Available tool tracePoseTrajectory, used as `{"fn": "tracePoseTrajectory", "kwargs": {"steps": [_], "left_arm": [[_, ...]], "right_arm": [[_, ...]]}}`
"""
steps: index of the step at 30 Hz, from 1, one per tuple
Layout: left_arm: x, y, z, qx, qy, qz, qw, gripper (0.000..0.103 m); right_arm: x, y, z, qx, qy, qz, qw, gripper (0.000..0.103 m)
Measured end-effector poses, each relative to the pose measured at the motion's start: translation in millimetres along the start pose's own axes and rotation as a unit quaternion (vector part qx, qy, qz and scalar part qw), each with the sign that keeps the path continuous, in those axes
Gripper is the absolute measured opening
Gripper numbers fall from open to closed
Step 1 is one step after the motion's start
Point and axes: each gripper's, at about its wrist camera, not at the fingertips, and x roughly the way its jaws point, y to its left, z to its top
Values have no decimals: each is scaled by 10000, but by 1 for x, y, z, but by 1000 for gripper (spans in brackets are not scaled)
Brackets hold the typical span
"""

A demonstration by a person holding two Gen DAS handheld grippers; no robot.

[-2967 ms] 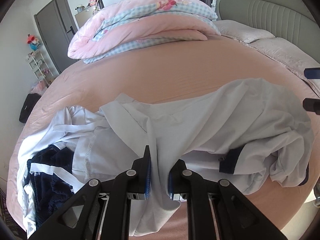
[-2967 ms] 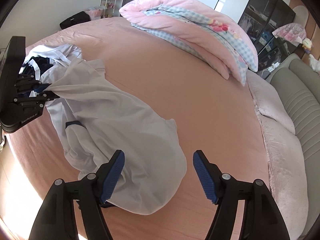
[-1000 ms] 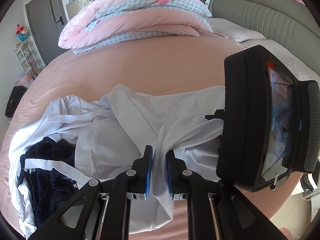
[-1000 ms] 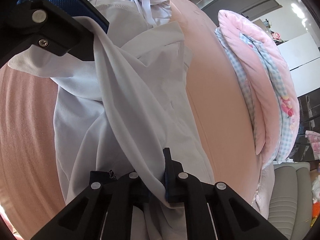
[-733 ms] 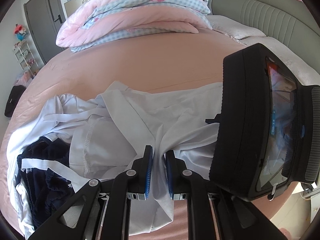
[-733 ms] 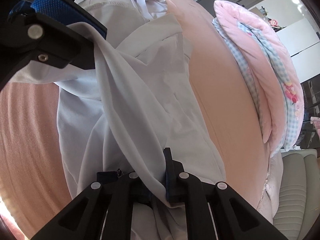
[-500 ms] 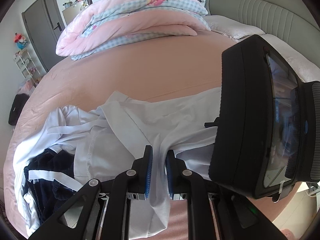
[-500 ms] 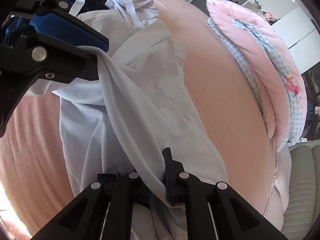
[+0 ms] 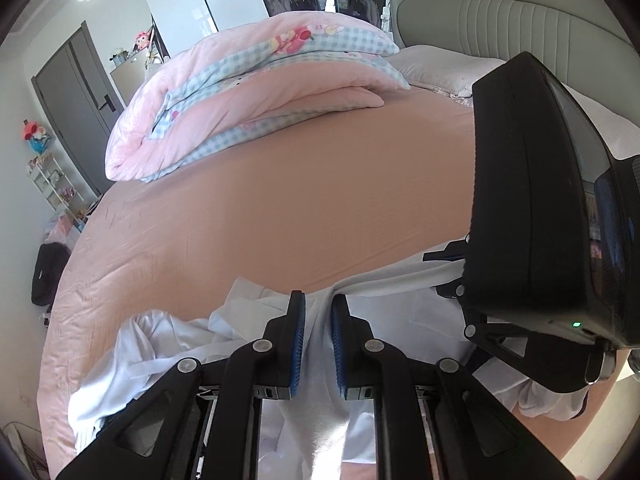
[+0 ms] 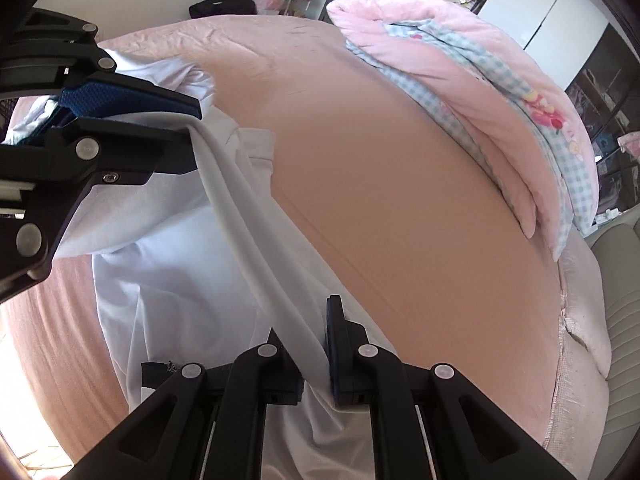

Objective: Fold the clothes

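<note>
A white shirt (image 9: 400,312) with a dark cuff hangs stretched between my two grippers above the pink bed. My left gripper (image 9: 318,308) is shut on one part of its edge, and cloth hangs down between its fingers. My right gripper (image 10: 308,320) is shut on the same edge further along; a taut fold of the white shirt (image 10: 240,216) runs from it to the left gripper (image 10: 192,120), seen at the upper left. The right gripper's black body (image 9: 540,216) fills the right of the left wrist view.
The pink bed sheet (image 9: 300,208) spreads ahead. A folded pink and blue-checked quilt (image 9: 256,96) lies at the far side, with a grey headboard (image 9: 500,20) and pillow beyond. More white clothes (image 9: 132,352) lie heaped at the near left.
Both grippers have lifted and tilted up with the shirt held between them. The shirt's edge is now pulled taut, and the heap of other clothes has dropped low in the left view.
</note>
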Motion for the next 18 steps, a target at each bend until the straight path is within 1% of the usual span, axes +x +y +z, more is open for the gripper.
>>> {"fn": "tracePoseTrajectory", "kwargs": {"steps": [3, 6, 10, 13, 15, 17, 18], "left_arm": [[3, -6, 19, 126, -113, 24, 9999, 11], [7, -14, 38, 277, -180, 45, 9994, 11], [12, -26, 59, 372, -271, -66, 9989, 11], [14, -37, 67, 436, -381, -191, 9981, 13], [15, -41, 68, 406, -475, -305, 9976, 14], [19, -45, 68, 292, -414, -435, 9978, 15], [23, -45, 66, 213, -326, -386, 9985, 22]], "right_arm": [[-5, -28, 1, 307, -54, -149, 9994, 7], [-10, -61, 0, 715, -126, -183, 9972, 7], [-18, -97, -8, 1270, -186, -349, 9911, 7], [-18, -122, -13, 1686, -202, -418, 9846, 7], [-20, -137, -22, 2031, -166, -351, 9784, 7], [-18, -149, -29, 2318, -89, -279, 9723, 7], [-18, -150, -32, 2342, -68, -288, 9717, 7]]}}
